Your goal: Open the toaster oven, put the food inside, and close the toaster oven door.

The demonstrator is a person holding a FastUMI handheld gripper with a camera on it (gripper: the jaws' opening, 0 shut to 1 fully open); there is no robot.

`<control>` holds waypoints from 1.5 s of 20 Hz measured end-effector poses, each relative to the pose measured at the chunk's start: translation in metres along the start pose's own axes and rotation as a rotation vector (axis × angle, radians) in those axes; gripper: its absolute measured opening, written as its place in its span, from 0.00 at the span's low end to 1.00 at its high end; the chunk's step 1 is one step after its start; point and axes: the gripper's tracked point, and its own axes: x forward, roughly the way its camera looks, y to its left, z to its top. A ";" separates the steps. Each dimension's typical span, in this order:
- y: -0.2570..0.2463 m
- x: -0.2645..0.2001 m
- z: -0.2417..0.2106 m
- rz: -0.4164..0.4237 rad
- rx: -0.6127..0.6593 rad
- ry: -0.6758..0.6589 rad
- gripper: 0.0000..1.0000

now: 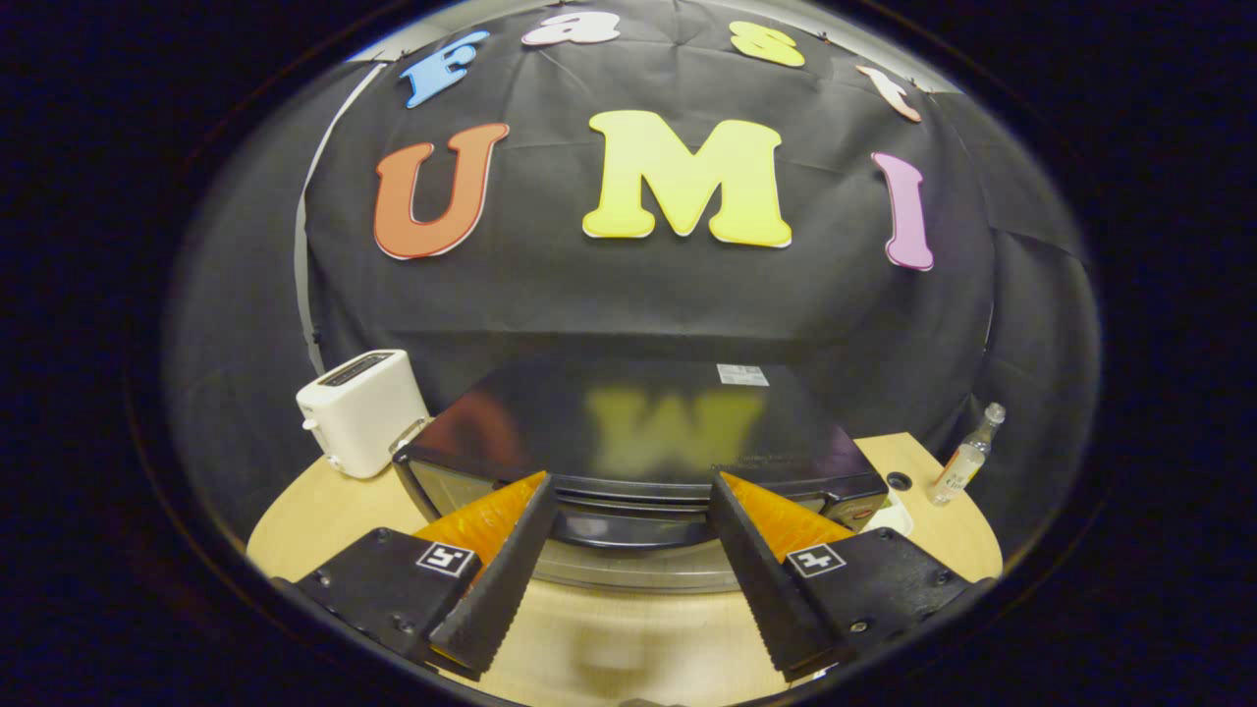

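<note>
The black toaster oven [628, 422] sits on a light wooden table [314, 516], seen from above and in front, with a glossy top that mirrors the wall. My gripper [628, 479] is open, its fingertips level with the oven's upper front edge, one on each side of the middle. Between the fingers lie a dark rounded handle [628, 528] and a silvery band [628, 571] below it. Neither finger presses on anything. I cannot tell from here whether the door is ajar.
A white pop-up toaster [361, 412] stands close to the oven's left rear corner. A small clear bottle [967, 457] stands on the table at the right. Something small and white [892, 517] peeks out by the oven's right front corner.
</note>
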 end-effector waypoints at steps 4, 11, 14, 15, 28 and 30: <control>0.002 -0.003 -0.001 -0.018 0.027 0.012 1.00; 0.005 -0.038 -0.028 0.020 0.069 0.038 1.00; 0.006 -0.055 -0.046 0.024 0.048 0.055 1.00; 0.009 -0.062 -0.054 0.029 0.050 0.060 1.00; 0.013 -0.097 -0.147 0.035 -0.012 0.203 1.00; 0.013 -0.100 -0.168 0.038 0.003 0.258 1.00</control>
